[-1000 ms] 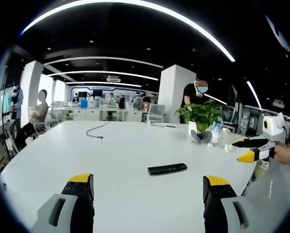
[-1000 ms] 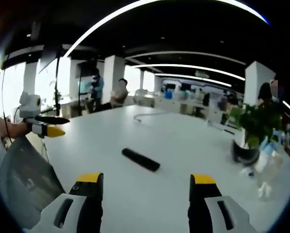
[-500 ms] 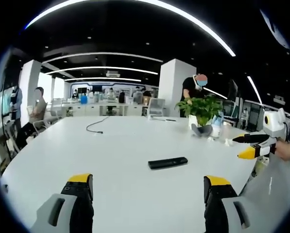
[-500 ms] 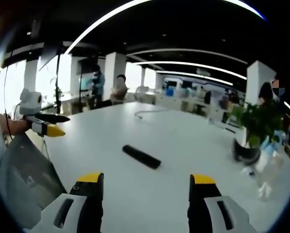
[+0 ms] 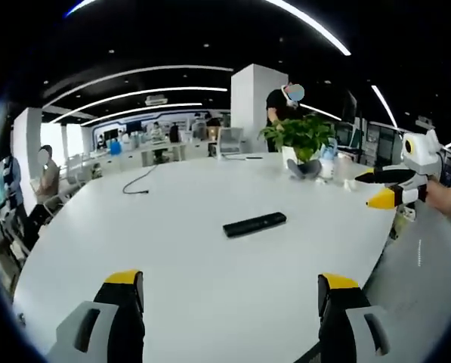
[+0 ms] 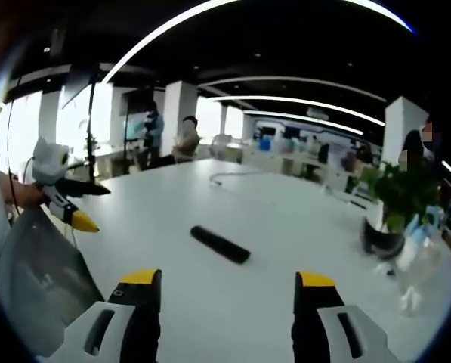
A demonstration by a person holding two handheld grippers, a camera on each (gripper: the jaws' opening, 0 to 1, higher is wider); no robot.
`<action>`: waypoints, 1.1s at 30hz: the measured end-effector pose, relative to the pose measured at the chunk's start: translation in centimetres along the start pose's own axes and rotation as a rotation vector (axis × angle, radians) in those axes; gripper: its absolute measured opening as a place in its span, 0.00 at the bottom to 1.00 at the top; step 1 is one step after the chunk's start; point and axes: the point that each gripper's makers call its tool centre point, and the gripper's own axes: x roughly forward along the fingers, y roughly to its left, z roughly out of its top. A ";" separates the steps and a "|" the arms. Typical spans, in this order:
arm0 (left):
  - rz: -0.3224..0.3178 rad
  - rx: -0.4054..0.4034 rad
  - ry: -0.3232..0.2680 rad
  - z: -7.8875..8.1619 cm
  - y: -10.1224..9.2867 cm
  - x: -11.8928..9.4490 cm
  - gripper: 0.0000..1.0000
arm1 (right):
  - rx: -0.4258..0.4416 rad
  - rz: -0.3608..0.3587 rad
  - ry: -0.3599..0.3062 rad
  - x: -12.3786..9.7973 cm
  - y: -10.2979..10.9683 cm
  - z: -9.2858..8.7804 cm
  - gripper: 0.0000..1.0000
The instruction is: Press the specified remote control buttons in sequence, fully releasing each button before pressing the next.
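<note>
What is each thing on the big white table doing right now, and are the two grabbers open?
Remote control: lying flat on the white table, untouched.
Left hand-held gripper: open, empty, above the table.
Right hand-held gripper: open, empty, short of the remote.
Potted plant: upright on the table.
Black cable: lying loose on the table.

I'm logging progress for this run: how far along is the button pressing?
Nothing looks done yet. The remote control lies alone on the white table, untouched. In hand: both claws are open and held above the table short of the remote, the left claw and right claw empty. Left: bring a claw down to the remote and do every press in the sequence. Its buttons are too small to read.
</note>
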 end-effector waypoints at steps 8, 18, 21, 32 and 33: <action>0.004 -0.017 0.141 -2.4 0.2 0.2 0.99 | -0.014 0.022 0.014 0.2 0.5 -0.2 0.70; -0.047 -0.013 0.198 -3.4 -0.7 0.3 0.99 | -0.017 0.025 0.037 0.1 0.6 -0.5 0.68; -0.083 -0.029 0.200 -3.4 -1.4 0.4 1.00 | -0.017 0.027 0.043 0.2 0.6 -0.6 0.67; -0.100 -0.007 0.237 -3.0 -0.9 0.9 0.98 | -0.027 0.021 0.048 0.2 0.6 -0.6 0.67; -0.100 -0.007 0.235 -2.8 -0.8 1.0 0.98 | -0.028 0.021 0.048 0.2 0.6 -0.6 0.67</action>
